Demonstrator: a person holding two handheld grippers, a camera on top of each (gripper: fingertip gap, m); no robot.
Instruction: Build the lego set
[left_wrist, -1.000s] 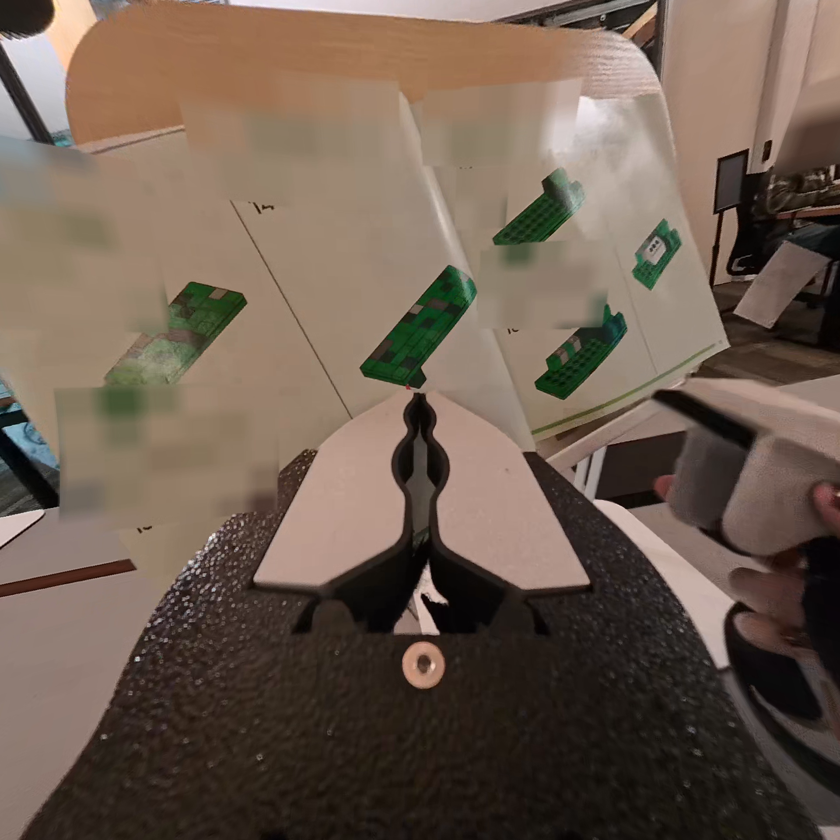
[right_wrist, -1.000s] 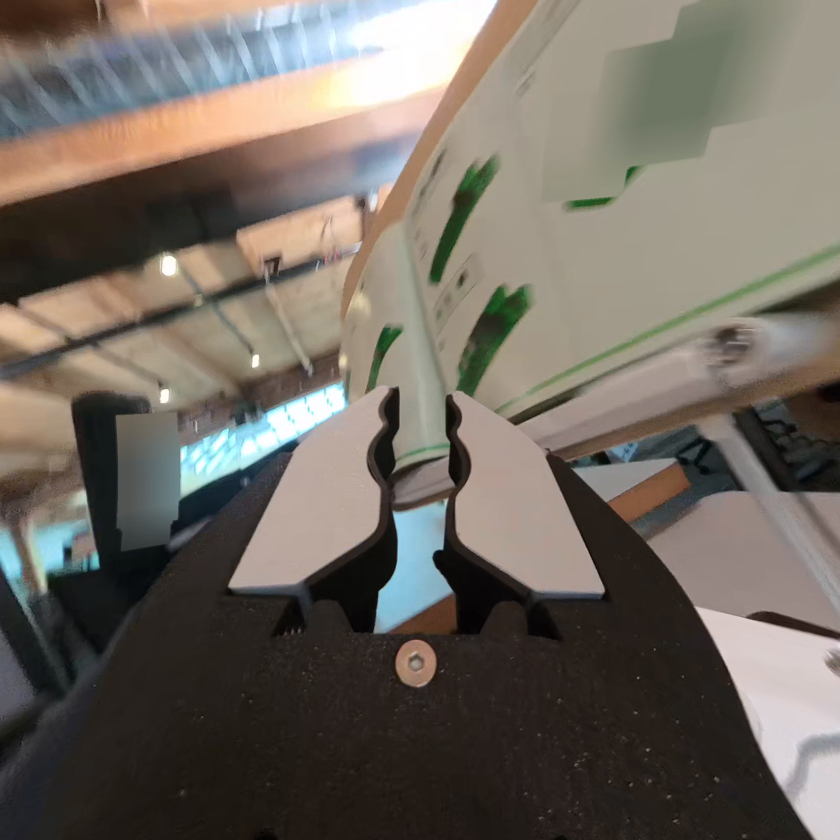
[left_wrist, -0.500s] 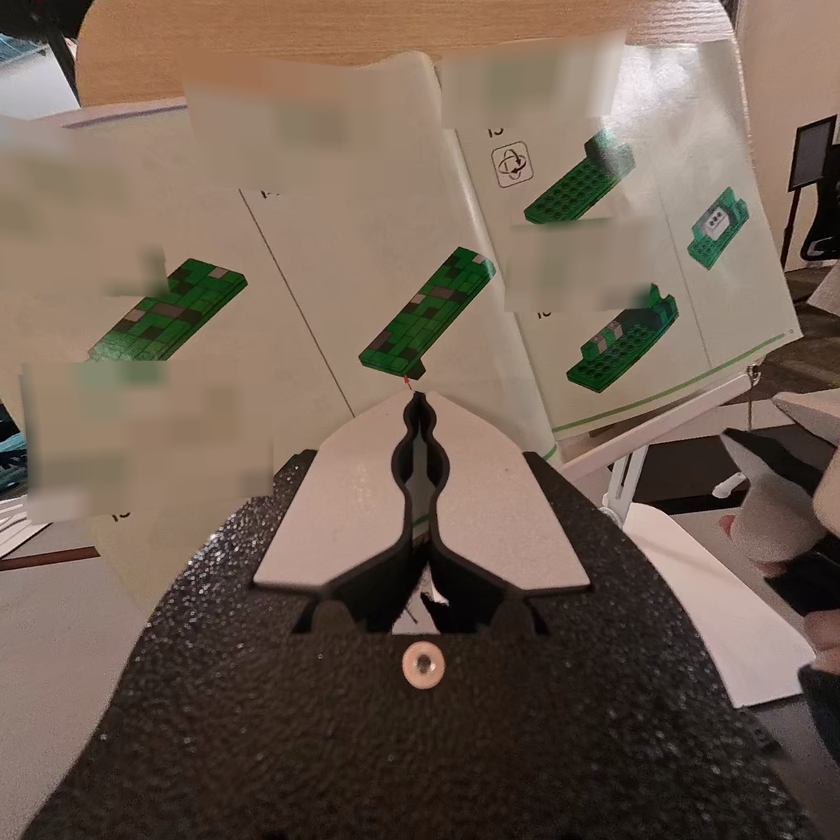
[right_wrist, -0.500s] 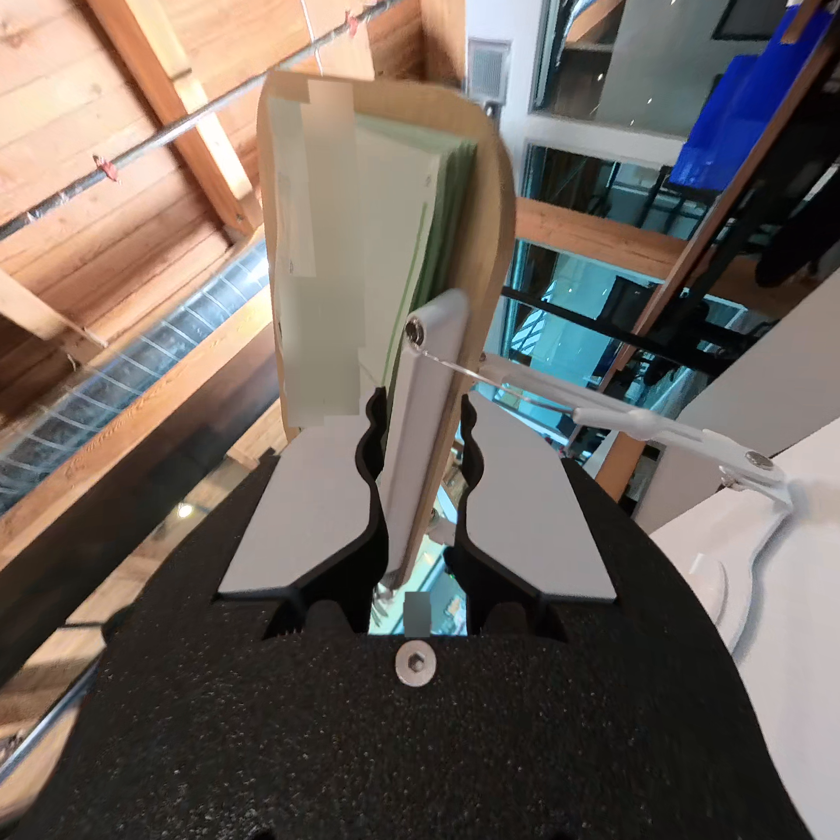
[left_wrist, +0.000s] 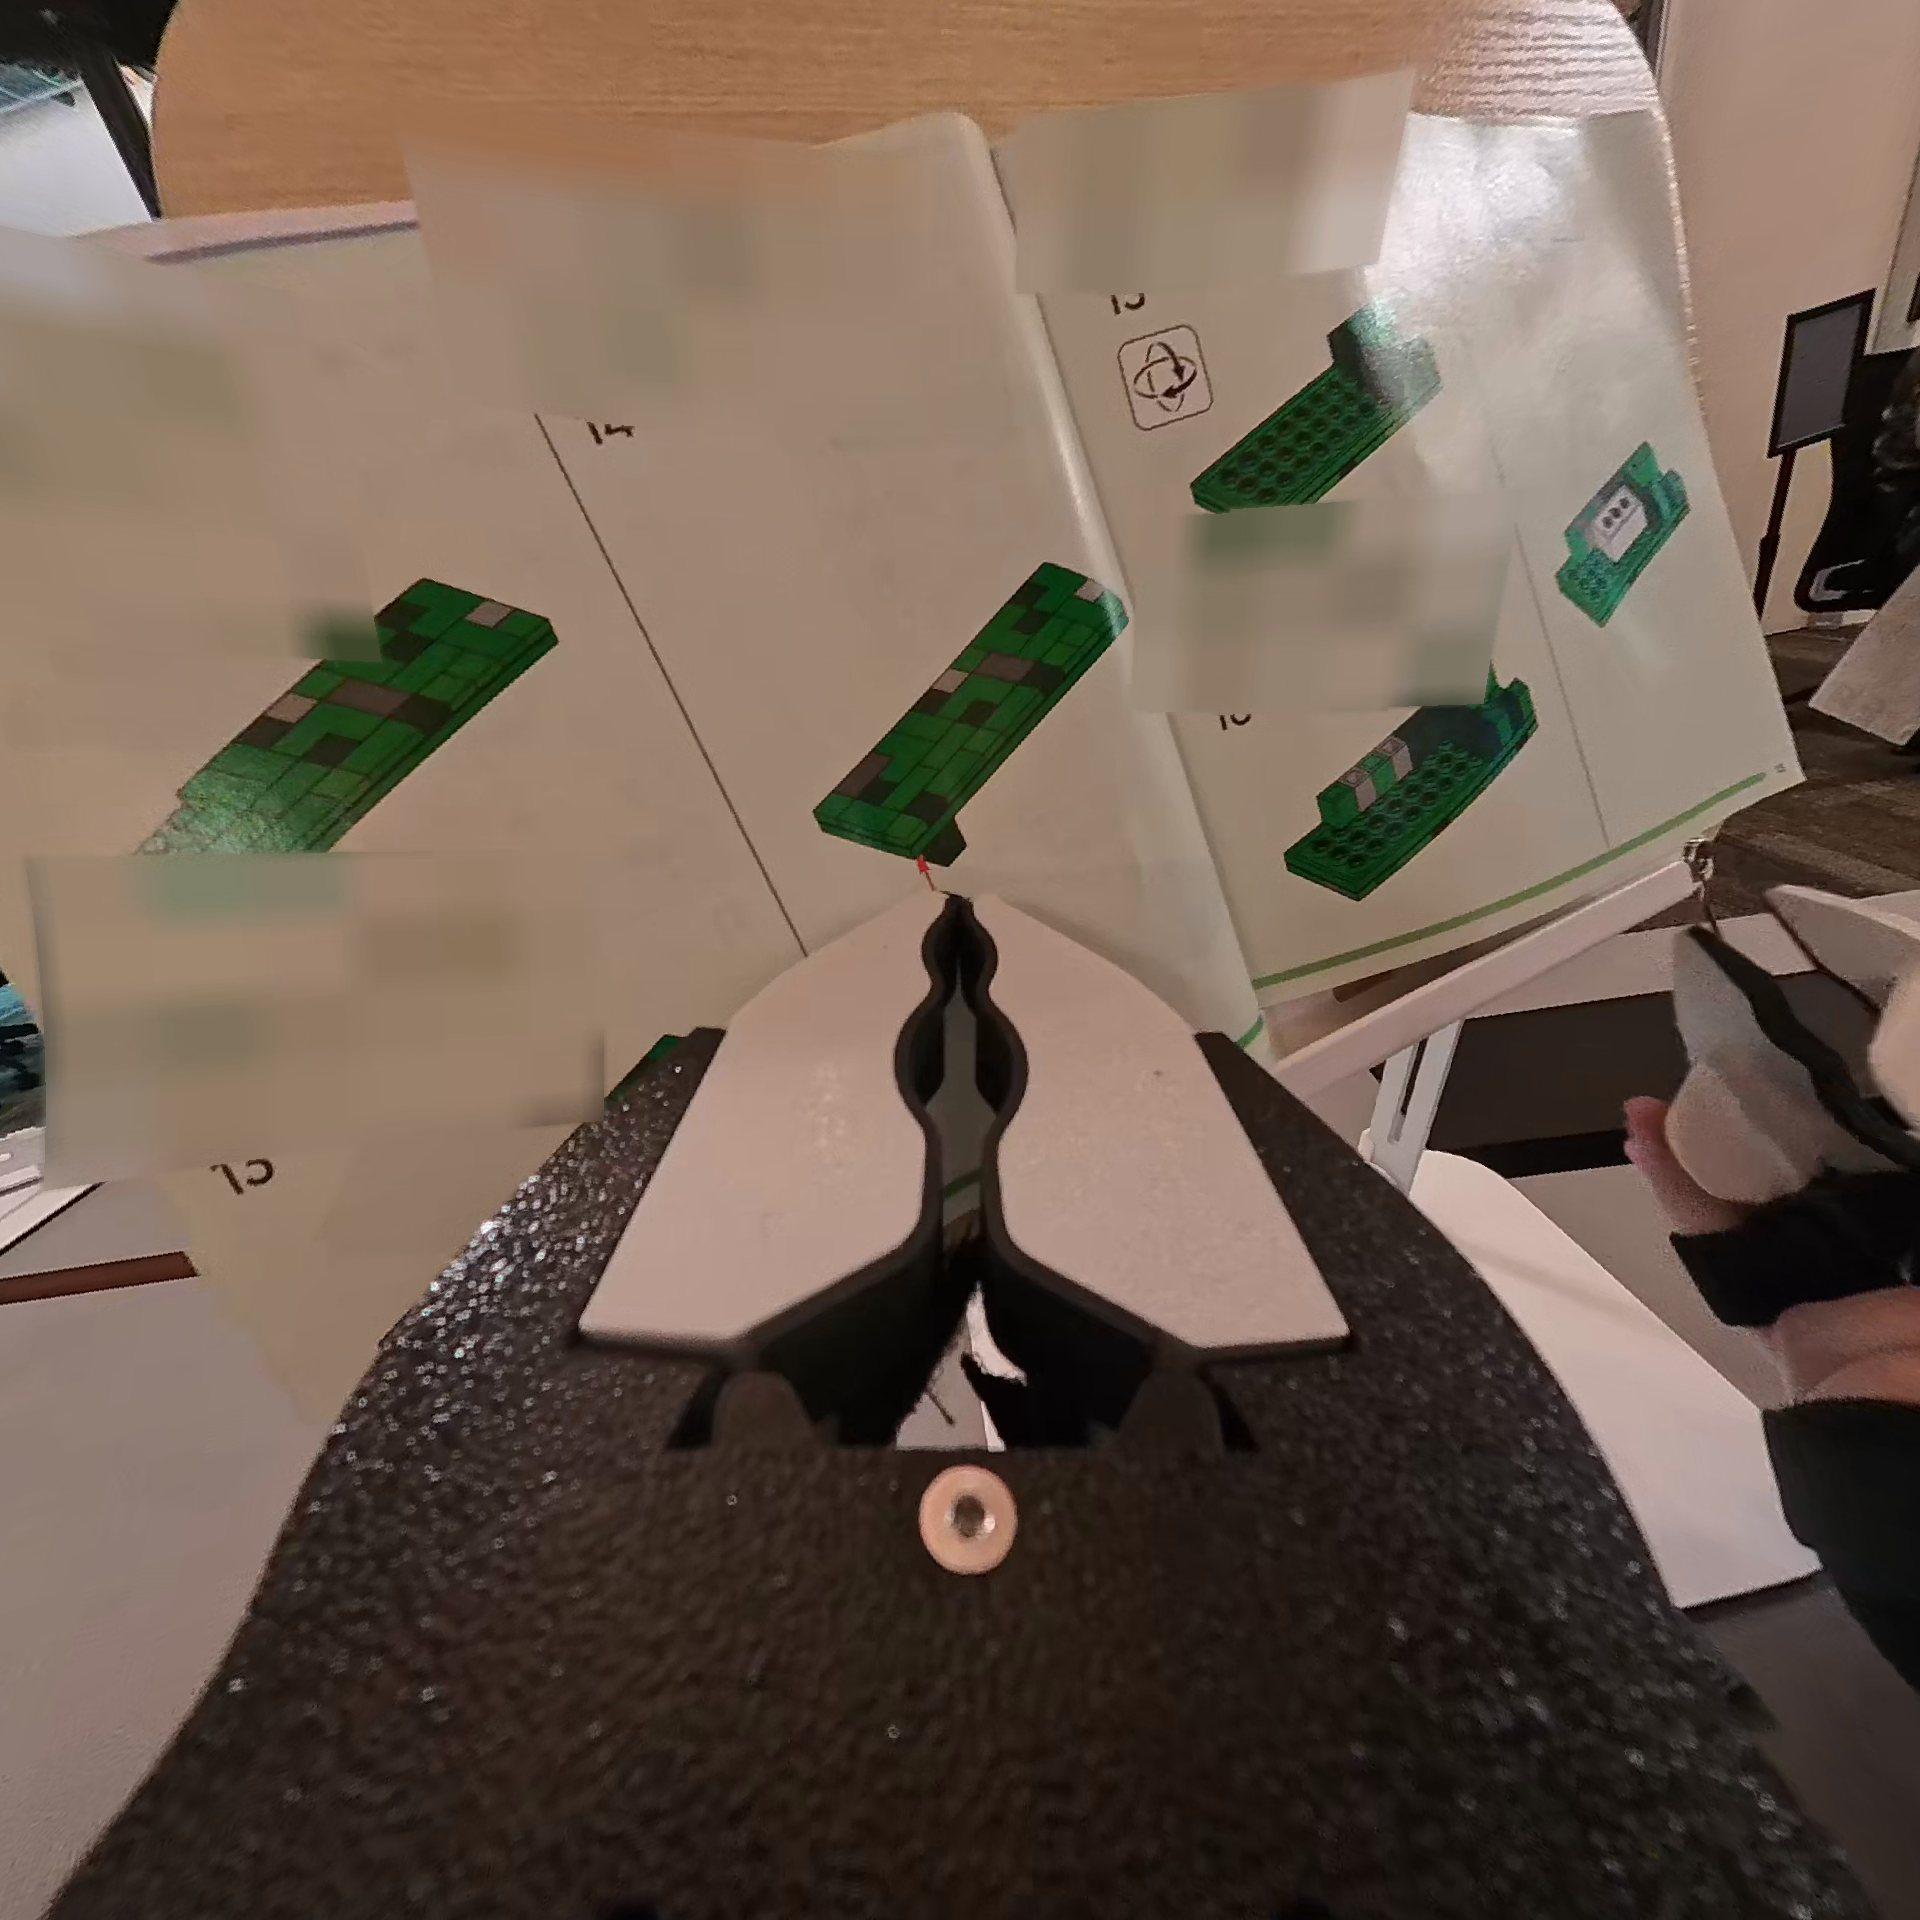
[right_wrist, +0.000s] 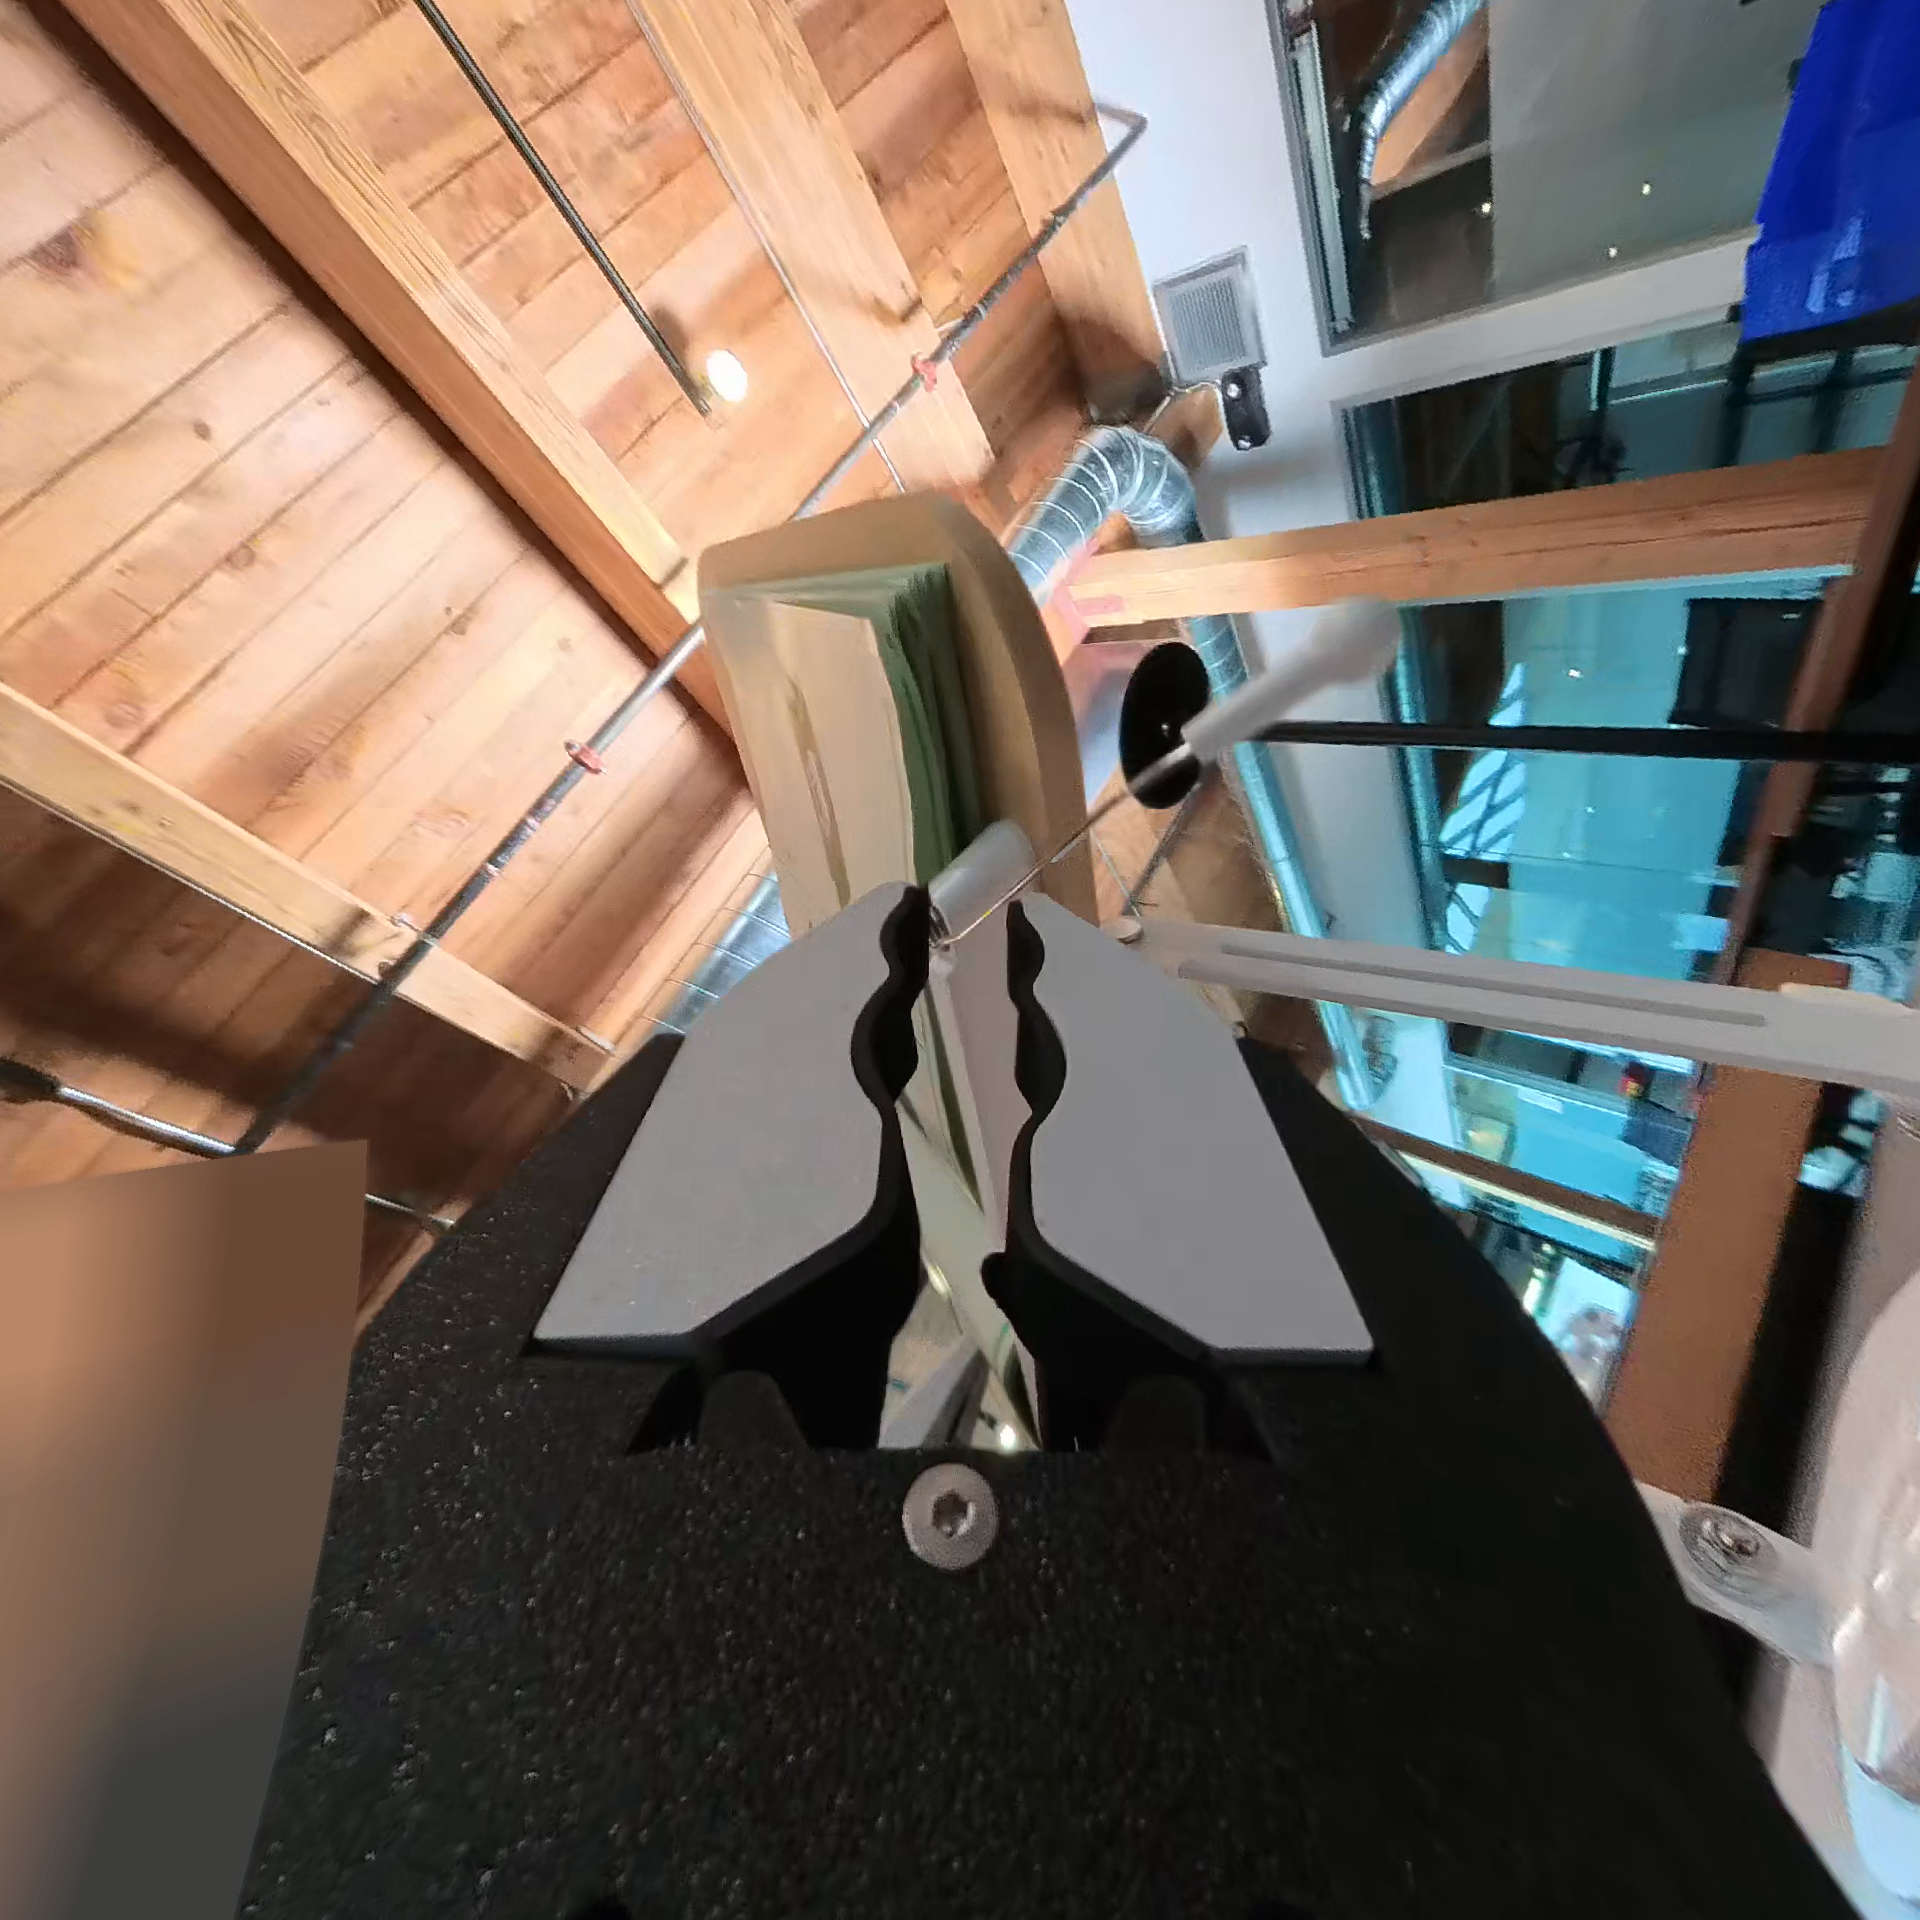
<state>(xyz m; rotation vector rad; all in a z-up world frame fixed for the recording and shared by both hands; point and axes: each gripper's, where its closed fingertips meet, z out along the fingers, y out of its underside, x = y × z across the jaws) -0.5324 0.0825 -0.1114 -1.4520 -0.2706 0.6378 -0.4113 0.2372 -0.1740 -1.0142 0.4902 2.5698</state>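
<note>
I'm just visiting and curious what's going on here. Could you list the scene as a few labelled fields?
Left tongs: shut on a page of the instruction booklet
Right tongs: open, astride the stand's white ledge at the booklet's edge
Booklet: open, propped on a wooden stand, showing green brick diagrams
Bricks: none in view
Person's hand: holding the right tongs, at the right edge of the left view

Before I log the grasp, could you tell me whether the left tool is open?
No, the left tool is closed, its tips meeting on a page of the instruction booklet.

wooden plank ceiling, silver duct, windows
</note>
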